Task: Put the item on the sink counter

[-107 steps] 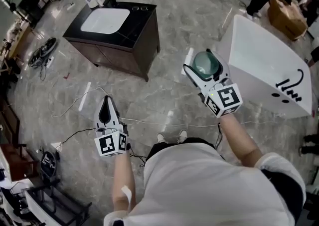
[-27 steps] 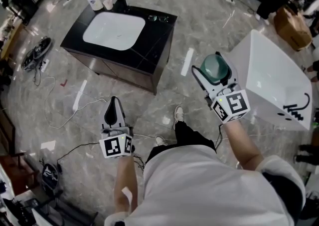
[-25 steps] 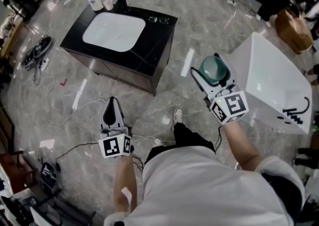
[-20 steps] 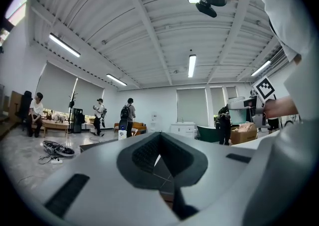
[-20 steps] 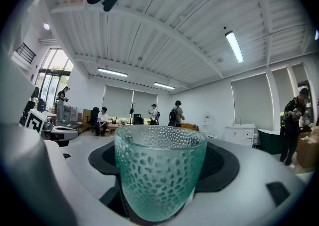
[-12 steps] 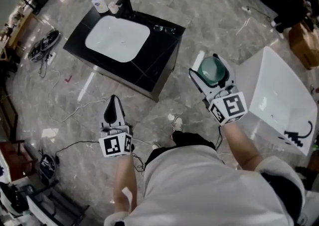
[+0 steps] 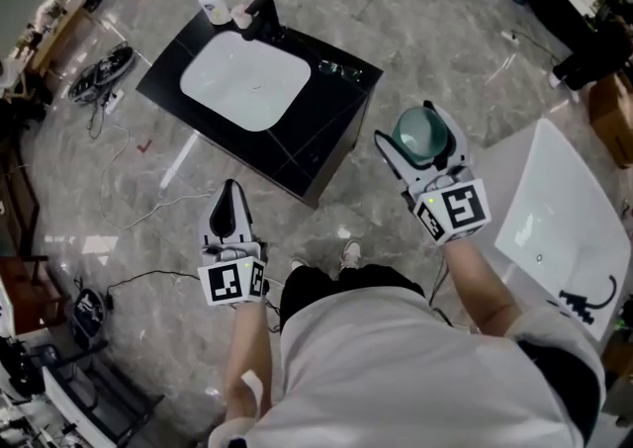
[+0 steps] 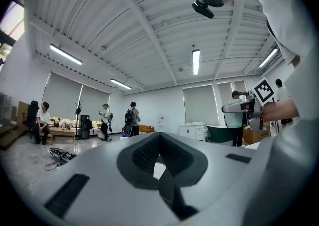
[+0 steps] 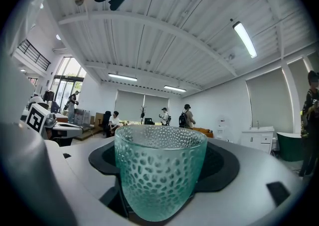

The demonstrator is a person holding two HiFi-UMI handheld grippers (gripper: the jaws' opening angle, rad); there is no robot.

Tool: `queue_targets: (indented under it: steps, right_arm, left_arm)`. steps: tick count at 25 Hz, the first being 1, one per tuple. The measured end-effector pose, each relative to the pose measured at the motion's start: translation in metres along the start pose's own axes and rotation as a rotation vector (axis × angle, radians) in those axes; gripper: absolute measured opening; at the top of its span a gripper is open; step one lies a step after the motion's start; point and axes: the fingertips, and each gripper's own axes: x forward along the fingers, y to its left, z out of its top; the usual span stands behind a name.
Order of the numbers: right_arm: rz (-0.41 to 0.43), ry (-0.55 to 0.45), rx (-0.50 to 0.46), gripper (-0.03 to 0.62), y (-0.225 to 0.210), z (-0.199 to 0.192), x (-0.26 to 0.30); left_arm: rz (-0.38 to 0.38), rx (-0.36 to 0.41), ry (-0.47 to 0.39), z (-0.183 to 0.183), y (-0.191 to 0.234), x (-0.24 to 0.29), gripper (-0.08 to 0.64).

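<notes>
The black sink counter [image 7: 326,125] with its white basin [image 7: 245,80] stands on the marble floor, ahead and left of me. My right gripper [image 7: 425,146] is held above the floor to the right of the counter, shut on a green textured glass cup [image 7: 413,130]. In the right gripper view the cup [image 9: 159,170] sits upright between the jaws and fills the lower middle. My left gripper [image 7: 230,207] hangs over the floor in front of the counter. In the left gripper view its dark pads [image 8: 147,152] meet with nothing between them.
A pump bottle [image 7: 209,3], a small cup [image 7: 240,17] and a dark faucet [image 7: 263,13] stand at the counter's far edge. A small clear item [image 7: 341,68] lies on its right side. A white bathtub [image 7: 569,214] stands at the right. Cables [image 7: 104,68] lie on the floor at the left.
The sink counter has come closer and sits lower in the head view, and the bathtub has slid to the right. Both grippers hold the same pose, the cup still gripped.
</notes>
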Motion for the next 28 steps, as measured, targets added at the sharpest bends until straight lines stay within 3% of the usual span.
queue_targets:
  steps: [12, 20, 28]
  right_arm:
    - [-0.050, 0.020, 0.008, 0.396, 0.020, -0.004, 0.044]
    - [-0.033, 0.014, -0.027, 0.396, 0.030, 0.006, 0.070]
    - [-0.021, 0.043, -0.046, 0.396, 0.032, -0.010, 0.095]
  left_arm:
    - [-0.067, -0.005, -0.002, -0.006, 0.039, 0.031, -0.001]
    - [-0.126, -0.029, 0.003, -0.010, 0.035, 0.049, -0.001]
    - [-0.149, -0.034, 0.008, -0.017, 0.041, 0.063, 0.000]
